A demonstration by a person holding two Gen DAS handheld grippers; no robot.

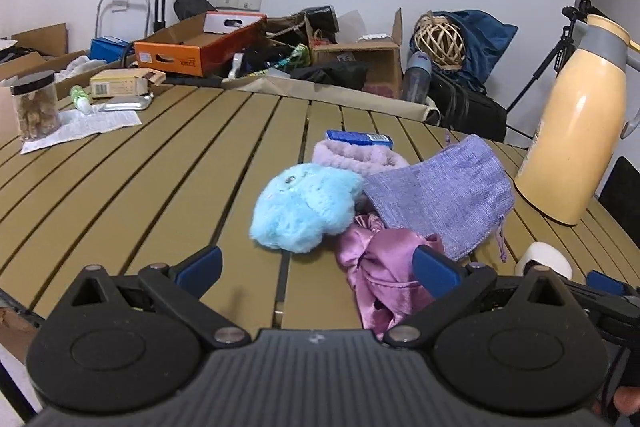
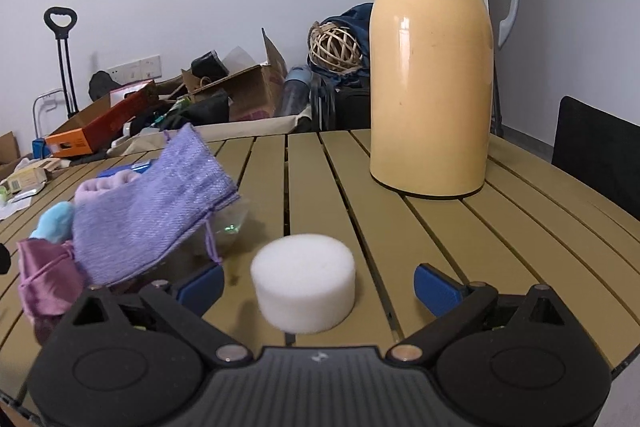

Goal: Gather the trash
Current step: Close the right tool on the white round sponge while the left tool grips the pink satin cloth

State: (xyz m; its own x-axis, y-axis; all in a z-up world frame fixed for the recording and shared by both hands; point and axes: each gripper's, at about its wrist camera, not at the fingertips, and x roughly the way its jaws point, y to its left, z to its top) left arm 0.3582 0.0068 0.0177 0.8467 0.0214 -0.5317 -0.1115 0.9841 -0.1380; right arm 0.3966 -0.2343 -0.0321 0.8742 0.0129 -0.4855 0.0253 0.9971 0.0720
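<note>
- Your left view cuts the cream-yellow thermos jug with grey collar [image 1: 576, 131] at the right edge; its handle is mostly lost.
- The flat blue carton [image 1: 359, 138] sits half hidden behind the pale pink fluffy band [image 1: 356, 157]; print unreadable.
- A clear plastic item [image 2: 230, 223] under the lilac woven drawstring pouch [image 2: 152, 207] in your right view is too blurred to identify.

Glossy plastic jug [image 2: 432, 67], porous white foam puck [image 2: 304, 283] (matt), shiny satin pouch [image 1: 380, 267].

You see a tall cream-yellow thermos jug [image 2: 431, 67] standing upright on the slatted olive-tan table [image 2: 500, 227], with cardboard boxes [image 1: 360, 61] beyond.
</note>
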